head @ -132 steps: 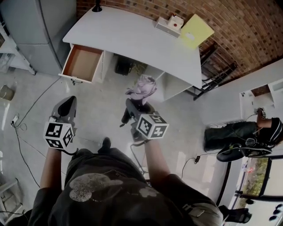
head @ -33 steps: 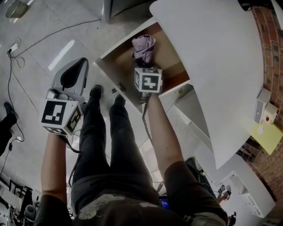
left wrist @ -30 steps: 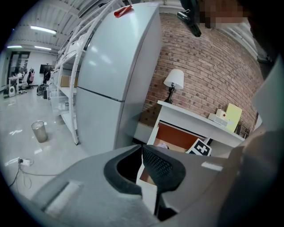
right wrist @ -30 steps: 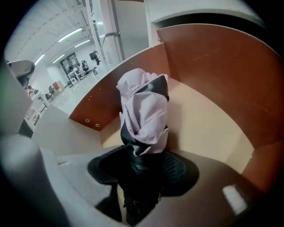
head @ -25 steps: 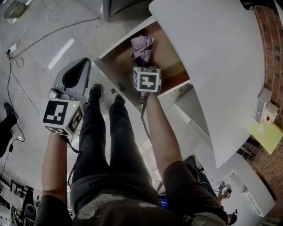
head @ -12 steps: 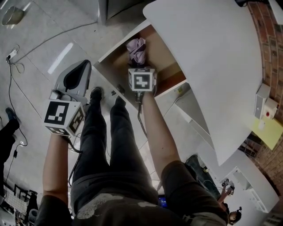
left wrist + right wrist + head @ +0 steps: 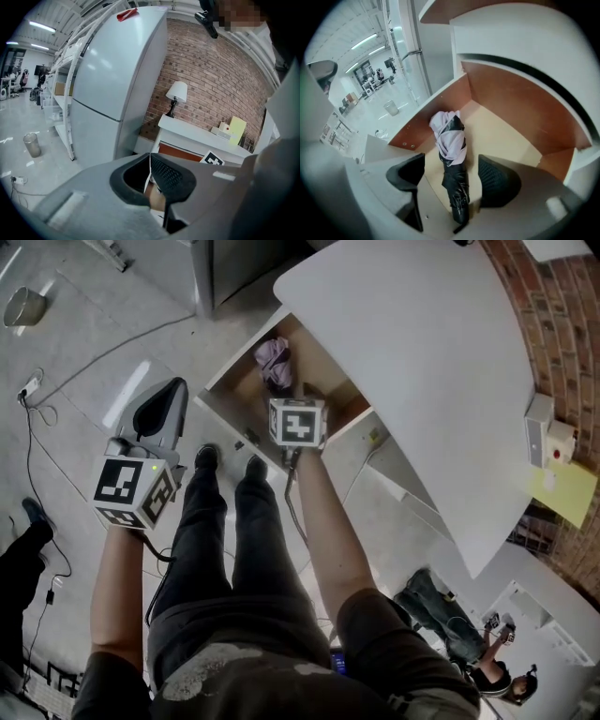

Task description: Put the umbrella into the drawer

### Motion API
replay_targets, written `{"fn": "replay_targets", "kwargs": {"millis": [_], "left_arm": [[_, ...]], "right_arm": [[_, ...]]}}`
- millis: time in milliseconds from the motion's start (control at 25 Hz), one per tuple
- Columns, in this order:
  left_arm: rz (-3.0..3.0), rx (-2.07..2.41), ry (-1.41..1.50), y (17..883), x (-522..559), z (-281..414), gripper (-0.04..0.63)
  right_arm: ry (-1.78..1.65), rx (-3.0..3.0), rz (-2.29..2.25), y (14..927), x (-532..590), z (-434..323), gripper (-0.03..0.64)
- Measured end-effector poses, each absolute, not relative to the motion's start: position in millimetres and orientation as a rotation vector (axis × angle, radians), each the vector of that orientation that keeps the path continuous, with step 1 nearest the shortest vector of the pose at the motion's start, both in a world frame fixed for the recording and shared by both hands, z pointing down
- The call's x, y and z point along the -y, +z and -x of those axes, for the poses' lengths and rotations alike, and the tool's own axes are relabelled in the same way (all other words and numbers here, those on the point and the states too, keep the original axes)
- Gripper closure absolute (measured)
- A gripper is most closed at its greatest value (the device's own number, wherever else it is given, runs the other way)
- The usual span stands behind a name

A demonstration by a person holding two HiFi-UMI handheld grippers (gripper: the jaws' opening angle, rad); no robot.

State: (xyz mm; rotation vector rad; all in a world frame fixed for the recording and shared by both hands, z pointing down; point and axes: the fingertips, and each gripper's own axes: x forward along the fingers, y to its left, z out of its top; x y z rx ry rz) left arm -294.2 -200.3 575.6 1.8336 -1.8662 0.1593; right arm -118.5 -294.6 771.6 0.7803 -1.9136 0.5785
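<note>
white desk (image 7: 422, 381): curved top, brick wall (image 7: 562, 296) behind it. drawer (image 7: 242, 388): pulled out from under one end of the desk, wood-brown inside. left gripper (image 7: 150, 164): held over the floor (image 7: 84, 362), apart from the drawer, pads closed together, nothing between them. right gripper (image 7: 450, 178): pointing down into the drawer, jaws opening wide, pads clear of the umbrella (image 7: 452, 150) that shows between them. umbrella: folded, black and lilac, lying on the drawer floor, lilac end toward a far corner.
</note>
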Motion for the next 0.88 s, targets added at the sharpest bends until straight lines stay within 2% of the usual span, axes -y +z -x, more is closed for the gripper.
{"fn": "replay_targets", "kwargs": {"millis": [480, 880], "left_arm": [[-1.96, 1.779, 0.152, 513.8, 192.5, 278.1, 0.58], [-2.135, 1.656, 0.134, 460.5, 205.6, 262.6, 0.58]], "right_arm": [[0.701, 2.04, -0.827, 672.3, 261.9, 130.2, 0.265], [0.614, 2.093, -1.042, 586.8, 261.1, 99.4, 0.265]]}}
